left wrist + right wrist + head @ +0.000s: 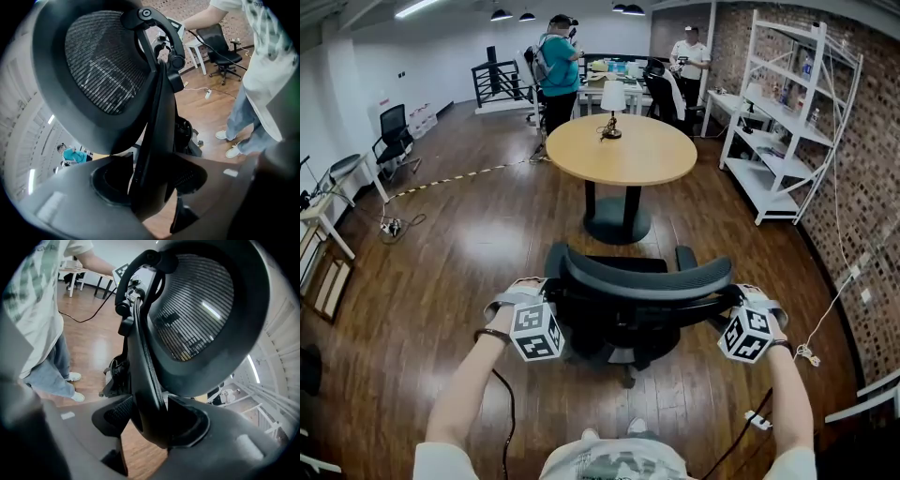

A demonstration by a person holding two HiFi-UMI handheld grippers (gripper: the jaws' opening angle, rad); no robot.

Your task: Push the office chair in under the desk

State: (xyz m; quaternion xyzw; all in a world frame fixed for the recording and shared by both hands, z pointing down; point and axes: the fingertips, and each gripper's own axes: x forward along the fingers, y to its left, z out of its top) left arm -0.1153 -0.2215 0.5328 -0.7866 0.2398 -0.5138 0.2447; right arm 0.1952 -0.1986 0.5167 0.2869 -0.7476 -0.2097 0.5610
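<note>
- The office chair (633,300) stands on the wooden floor (478,244) just in front of the person, near the middle of the head view.
- Its seat faces far, toward the round wooden surface (623,150); its backrest is the near side.
- The curved top of the backrest runs left to right.
- The chair is apart from the round wooden surface, whose black pedestal (617,217) stands just beyond the seat, and none of the chair is beneath the top.
- The left tool (551,298) is clamped on the left end of the backrest; its own view shows the dark frame pinched between the jaws of the left tool (150,187).
- The right tool (733,302) is clamped on the right end, and the same frame fills the gap in the right tool (150,423).
- The backrest and seat hide most of the chair's wheeled base; only one leg (628,378) pokes out at the near side.
- In the head view the marker cubes cover the jaw tips.
- A small lamp (611,98) stands on the round wooden surface.
</note>
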